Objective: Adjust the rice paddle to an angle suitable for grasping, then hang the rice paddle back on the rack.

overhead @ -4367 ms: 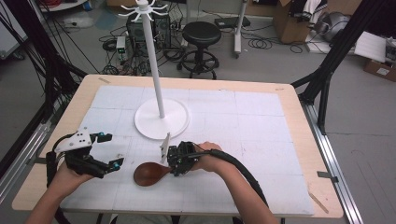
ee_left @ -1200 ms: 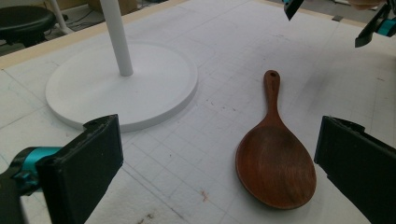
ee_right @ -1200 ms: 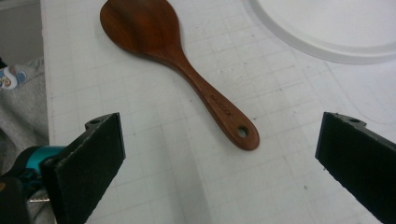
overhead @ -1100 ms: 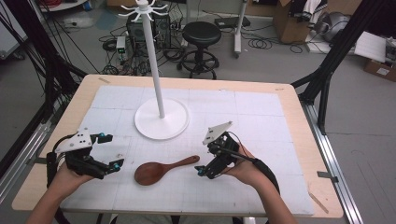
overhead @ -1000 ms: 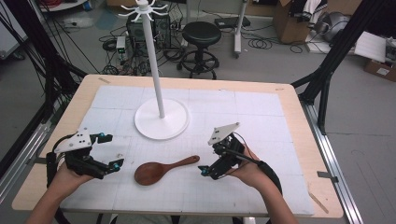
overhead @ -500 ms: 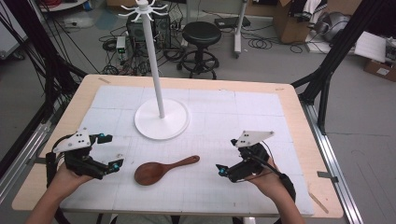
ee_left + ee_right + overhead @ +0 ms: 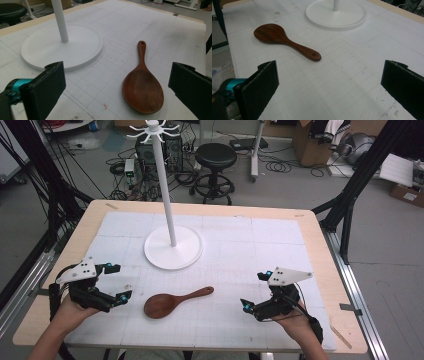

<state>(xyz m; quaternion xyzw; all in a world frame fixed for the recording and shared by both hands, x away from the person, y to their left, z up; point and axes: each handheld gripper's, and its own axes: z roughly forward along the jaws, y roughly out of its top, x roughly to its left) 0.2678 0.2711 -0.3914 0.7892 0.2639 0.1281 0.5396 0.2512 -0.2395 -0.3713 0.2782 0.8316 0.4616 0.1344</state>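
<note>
A dark brown wooden rice paddle (image 7: 176,302) lies flat on the white gridded mat (image 7: 280,245) that covers the light wooden bench (image 7: 320,232). It sits near the person's edge, between the two tools and touching neither. Its broad oval blade points toward the left tool (image 7: 111,283); its slim handle, with a small hanging hole near the tip, angles away toward the round white base of the tall white hook stand (image 7: 173,247), stopping short of that base.

Left tool: jaws wide apart, holding nothing. In the left gripper view the paddle (image 7: 142,83) lies ahead between the two black jaws, blade nearest.

Right tool (image 7: 255,292): jaws likewise wide apart and empty, held low over the mat well to the right of the paddle. In the right gripper view the paddle (image 7: 285,41) lies ahead and to the left, handle end nearest.

Handling assessment (a judgement from appearance only): the paddle looks rigid, light and smoothly finished — it should neither bend nor crush, but the polished surface may slip or pivot under a loose pinch. The blade lies low on the mat and is too wide for an easy bite. The handle is the better hold, taken across its narrow width about midway along — clear of the hole, so the hole stays free should the stand's hooks (image 7: 149,128) be the destination.
</note>
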